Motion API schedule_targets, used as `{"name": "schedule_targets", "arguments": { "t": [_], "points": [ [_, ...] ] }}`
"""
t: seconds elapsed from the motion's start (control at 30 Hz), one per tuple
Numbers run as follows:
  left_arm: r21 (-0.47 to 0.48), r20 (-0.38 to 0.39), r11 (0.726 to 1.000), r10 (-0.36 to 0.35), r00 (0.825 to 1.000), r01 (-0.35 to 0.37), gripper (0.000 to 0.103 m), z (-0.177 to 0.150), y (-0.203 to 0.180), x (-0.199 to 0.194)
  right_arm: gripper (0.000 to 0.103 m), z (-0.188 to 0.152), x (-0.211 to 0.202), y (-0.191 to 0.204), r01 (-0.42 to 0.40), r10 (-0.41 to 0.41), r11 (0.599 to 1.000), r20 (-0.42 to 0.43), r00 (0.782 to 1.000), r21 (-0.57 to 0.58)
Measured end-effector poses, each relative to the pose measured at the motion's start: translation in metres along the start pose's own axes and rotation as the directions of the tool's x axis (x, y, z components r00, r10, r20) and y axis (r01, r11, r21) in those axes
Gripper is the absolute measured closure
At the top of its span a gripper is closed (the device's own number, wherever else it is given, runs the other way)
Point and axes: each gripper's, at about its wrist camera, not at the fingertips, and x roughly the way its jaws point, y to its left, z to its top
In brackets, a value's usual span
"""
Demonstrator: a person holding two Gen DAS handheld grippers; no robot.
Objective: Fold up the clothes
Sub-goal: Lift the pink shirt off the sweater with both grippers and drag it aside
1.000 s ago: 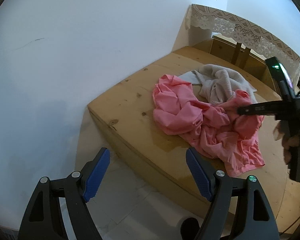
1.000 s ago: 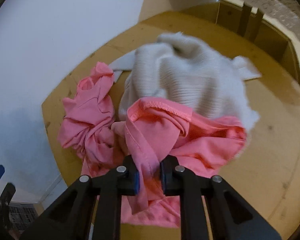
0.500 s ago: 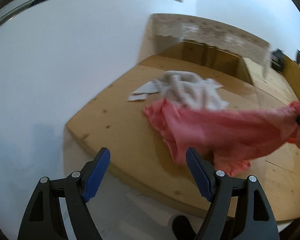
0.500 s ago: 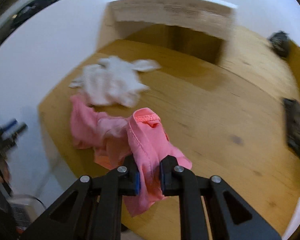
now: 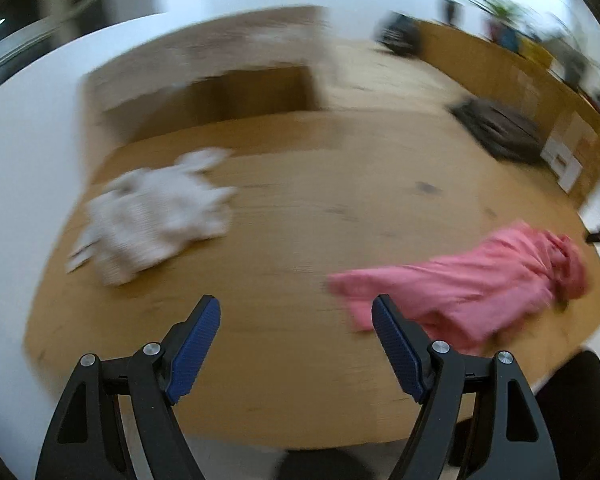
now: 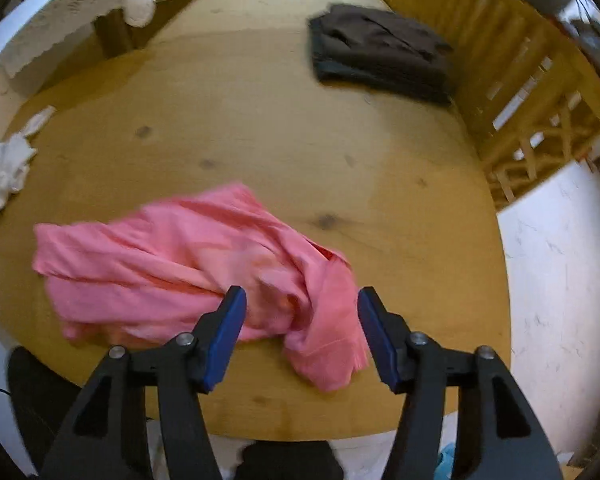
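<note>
Left wrist view: the left hand-held gripper (image 5: 296, 320) hangs above the near edge of the wooden desk (image 5: 320, 216) with its blue-padded fingers spread wide and nothing between them. This view is smeared by motion blur. A crumpled white garment (image 5: 152, 216) lies on the desk to the left, well apart from a pink garment (image 5: 472, 280) stretched out at the right; the pink cloth's near corner sits just beside the right finger, though contact cannot be judged.

Right wrist view: the right hand-held gripper (image 6: 302, 320) is also spread wide, holding nothing, its fingers straddling the bunched near end of the pink garment (image 6: 172, 264), which lies rumpled by the desk's front edge. A folded dark garment (image 6: 380, 56) rests at the far side; the white garment (image 6: 4, 172) is cut off at the left.
</note>
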Motion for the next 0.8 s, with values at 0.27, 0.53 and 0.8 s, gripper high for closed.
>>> {"name": "schedule_targets", "arguments": {
  "t": [0.27, 0.53, 0.8],
  "points": [
    [0.311, -0.088, 0.942, -0.107, 0.99, 0.129, 0.026, 0.013, -0.139, 0.067, 0.046, -0.024, 0.062, -0.051, -0.046, 0.051, 0.996, -0.059, 0.997, 0.08],
    [0.432, -0.168, 0.885, -0.111, 0.98, 0.174, 0.043, 0.018, -0.187, 0.107, 0.064, -0.03, 0.082, -0.046, -0.151, 0.157, 0.985, -0.062, 0.986, 0.085],
    [0.412, -0.185, 0.879, -0.176, 0.967, 0.239, 0.101, 0.021, -0.183, 0.091, 0.099, -0.032, 0.016, -0.053, -0.225, 0.218, 0.97, 0.082, 0.972, 0.09]
  ]
}}
